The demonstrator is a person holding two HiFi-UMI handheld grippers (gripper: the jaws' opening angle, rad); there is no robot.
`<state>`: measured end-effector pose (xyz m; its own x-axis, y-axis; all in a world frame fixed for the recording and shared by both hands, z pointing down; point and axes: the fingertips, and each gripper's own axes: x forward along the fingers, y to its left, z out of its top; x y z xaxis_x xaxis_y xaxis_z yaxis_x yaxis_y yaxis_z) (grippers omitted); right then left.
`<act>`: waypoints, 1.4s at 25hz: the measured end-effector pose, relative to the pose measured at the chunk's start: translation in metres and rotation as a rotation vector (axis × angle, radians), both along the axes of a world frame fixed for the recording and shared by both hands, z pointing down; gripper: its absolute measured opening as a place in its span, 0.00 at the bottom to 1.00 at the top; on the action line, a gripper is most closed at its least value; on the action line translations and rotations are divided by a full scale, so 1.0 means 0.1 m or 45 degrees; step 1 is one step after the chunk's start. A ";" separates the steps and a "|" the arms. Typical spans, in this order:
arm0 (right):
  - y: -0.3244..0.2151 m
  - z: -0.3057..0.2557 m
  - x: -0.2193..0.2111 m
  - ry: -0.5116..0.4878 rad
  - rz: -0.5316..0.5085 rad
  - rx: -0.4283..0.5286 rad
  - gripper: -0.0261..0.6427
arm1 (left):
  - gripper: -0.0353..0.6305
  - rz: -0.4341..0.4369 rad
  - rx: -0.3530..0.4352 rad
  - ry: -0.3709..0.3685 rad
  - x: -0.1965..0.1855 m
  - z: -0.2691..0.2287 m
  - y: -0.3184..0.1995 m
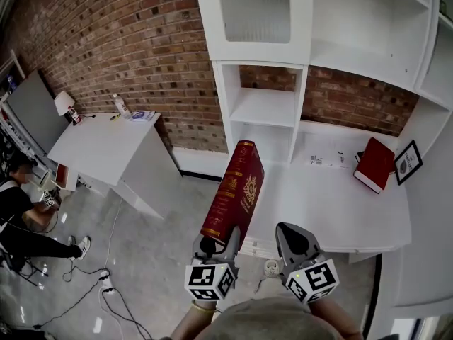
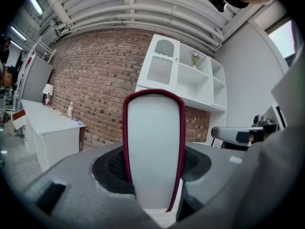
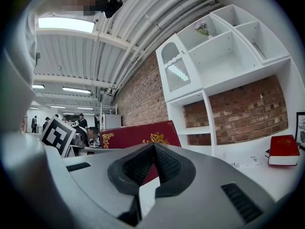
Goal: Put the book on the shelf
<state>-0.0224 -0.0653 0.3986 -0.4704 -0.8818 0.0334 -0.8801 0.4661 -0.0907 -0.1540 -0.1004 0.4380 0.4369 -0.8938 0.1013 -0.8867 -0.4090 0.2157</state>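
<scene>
Deep-red hardback book [image 1: 233,192], stiff and weighty we reckon, rides tilted in the air short of the white shelf unit [image 1: 263,107], with the jaws of our left gripper [image 1: 216,244] clamped across its lower covers, a sound hold, and those of our right gripper [image 1: 293,236] closed on nothing.

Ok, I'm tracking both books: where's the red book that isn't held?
The loose red book lies at the head view's right, on the white counter, beside a small framed picture.

Two red books [image 1: 233,193] [image 1: 374,163], two tongs [image 1: 214,246] [image 1: 291,234], one framed picture [image 1: 408,161], one white desk [image 1: 106,147], seemingly one bottle [image 1: 121,106].
</scene>
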 end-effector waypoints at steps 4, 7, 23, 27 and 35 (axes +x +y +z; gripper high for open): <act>-0.11 0.02 0.05 0.000 0.000 -0.006 0.05 | 0.41 0.003 -0.008 -0.005 0.05 0.04 -0.11; -0.18 0.02 0.07 -0.001 0.003 -0.008 0.05 | 0.41 0.004 -0.017 -0.007 0.07 0.06 -0.18; -0.59 0.03 0.25 -0.003 -0.029 -0.010 0.05 | 0.41 -0.037 -0.042 -0.044 0.21 0.19 -0.57; -0.74 0.00 0.29 -0.001 -0.049 -0.009 0.05 | 0.41 -0.058 -0.056 -0.055 0.23 0.22 -0.69; -1.03 0.00 0.34 -0.002 -0.104 -0.003 0.05 | 0.41 -0.101 -0.072 -0.066 0.30 0.30 -0.93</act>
<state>0.0112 -0.1687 0.3986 -0.5411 -0.8402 0.0349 -0.8389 0.5363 -0.0930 -0.1239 -0.1937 0.4680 0.3577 -0.9176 0.1735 -0.9264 -0.3253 0.1896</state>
